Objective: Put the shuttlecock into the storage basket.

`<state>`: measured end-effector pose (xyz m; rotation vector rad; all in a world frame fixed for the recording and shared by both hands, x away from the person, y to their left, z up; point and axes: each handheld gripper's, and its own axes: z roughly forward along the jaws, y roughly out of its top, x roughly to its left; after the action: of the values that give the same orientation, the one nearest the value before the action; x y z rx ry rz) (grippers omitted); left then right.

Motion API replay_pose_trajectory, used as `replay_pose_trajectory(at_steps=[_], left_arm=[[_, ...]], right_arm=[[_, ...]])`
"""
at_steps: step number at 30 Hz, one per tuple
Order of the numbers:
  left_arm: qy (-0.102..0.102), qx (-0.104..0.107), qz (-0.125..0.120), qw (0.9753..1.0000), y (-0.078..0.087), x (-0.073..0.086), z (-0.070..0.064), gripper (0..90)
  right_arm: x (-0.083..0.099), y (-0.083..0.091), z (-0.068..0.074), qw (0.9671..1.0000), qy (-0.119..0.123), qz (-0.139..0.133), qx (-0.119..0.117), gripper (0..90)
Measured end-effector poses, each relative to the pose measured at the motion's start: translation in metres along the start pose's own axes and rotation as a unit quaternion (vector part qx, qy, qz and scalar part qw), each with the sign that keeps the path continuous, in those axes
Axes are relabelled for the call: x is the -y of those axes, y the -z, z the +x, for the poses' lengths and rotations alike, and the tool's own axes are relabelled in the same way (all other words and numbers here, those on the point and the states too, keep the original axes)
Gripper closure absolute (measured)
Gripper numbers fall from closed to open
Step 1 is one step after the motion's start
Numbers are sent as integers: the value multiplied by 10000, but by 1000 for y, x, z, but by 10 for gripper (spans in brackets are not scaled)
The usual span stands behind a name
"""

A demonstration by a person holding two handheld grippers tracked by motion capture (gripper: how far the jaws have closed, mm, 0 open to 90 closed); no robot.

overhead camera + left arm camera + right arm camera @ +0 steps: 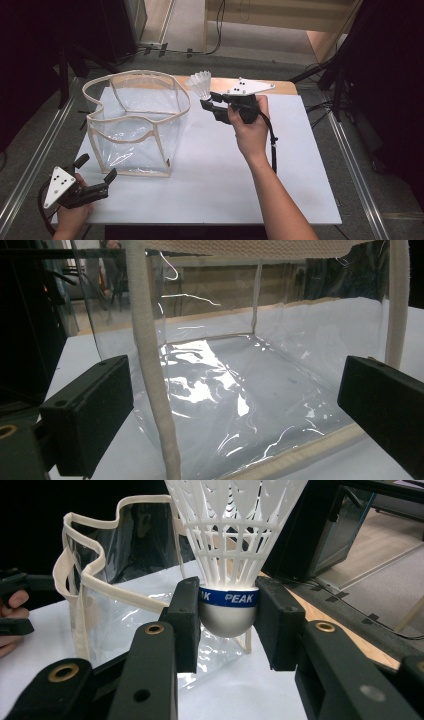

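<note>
Right gripper sits upper centre of the high view, jaws clamped on the rounded grey cork base of a white plastic shuttlecock with a blue "PEAK" band; skirt points up and away. In the right gripper view the shuttlecock fills top centre, pinched at the band between both pads. It hangs just beside the right rim of a clear plastic open-top bag with cream fabric trim, standing upright left of centre on the white tabletop. Left gripper is at lower left, jaws spread wide, gripping nothing, close to the bag's near bottom corner. Left gripper view: bag between the open jaws.
</note>
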<state>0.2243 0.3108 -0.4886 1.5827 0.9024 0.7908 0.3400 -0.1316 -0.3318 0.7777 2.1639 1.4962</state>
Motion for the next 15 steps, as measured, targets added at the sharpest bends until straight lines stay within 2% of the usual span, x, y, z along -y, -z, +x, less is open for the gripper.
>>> replay_pose_trajectory(at_steps=[15], left_arm=[[22, 7, -13, 10000, 0, 0, 0, 21]], right_arm=[[-7, -16, 6, 9999, 19, -12, -105, 612]])
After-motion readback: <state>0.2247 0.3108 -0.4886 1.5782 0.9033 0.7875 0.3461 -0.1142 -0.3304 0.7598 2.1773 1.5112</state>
